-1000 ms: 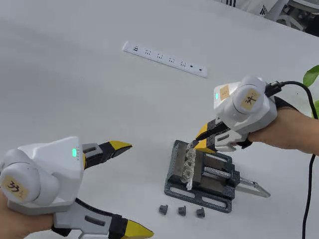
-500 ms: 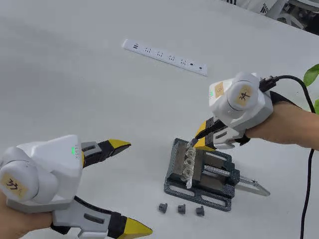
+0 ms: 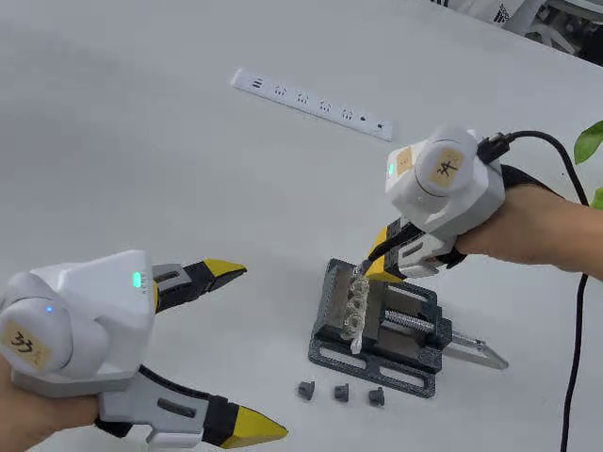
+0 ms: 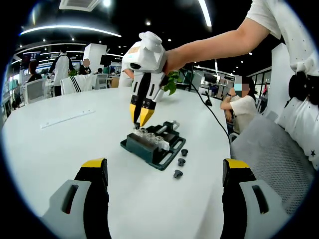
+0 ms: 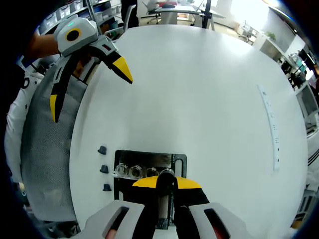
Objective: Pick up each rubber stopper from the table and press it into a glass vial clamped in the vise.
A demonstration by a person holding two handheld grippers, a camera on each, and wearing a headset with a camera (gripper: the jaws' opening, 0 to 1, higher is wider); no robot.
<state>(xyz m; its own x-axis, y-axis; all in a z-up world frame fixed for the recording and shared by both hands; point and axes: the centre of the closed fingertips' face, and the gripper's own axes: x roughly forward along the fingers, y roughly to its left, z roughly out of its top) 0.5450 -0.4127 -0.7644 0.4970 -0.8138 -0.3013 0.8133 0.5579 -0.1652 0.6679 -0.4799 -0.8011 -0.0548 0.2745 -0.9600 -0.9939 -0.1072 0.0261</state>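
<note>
Yellow-tipped right claw angles down pinching a stopper over vise, left claw spread

Dark grey vise and stoppers, clear vials, white table, white power strip.

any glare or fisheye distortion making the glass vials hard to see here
Head view: soft even light, glass vials pale and indistinct. Left gripper view: fisheye curves the table edge, vials small. Right gripper view: bright glare at top, vials sharp near the jaws.
</note>
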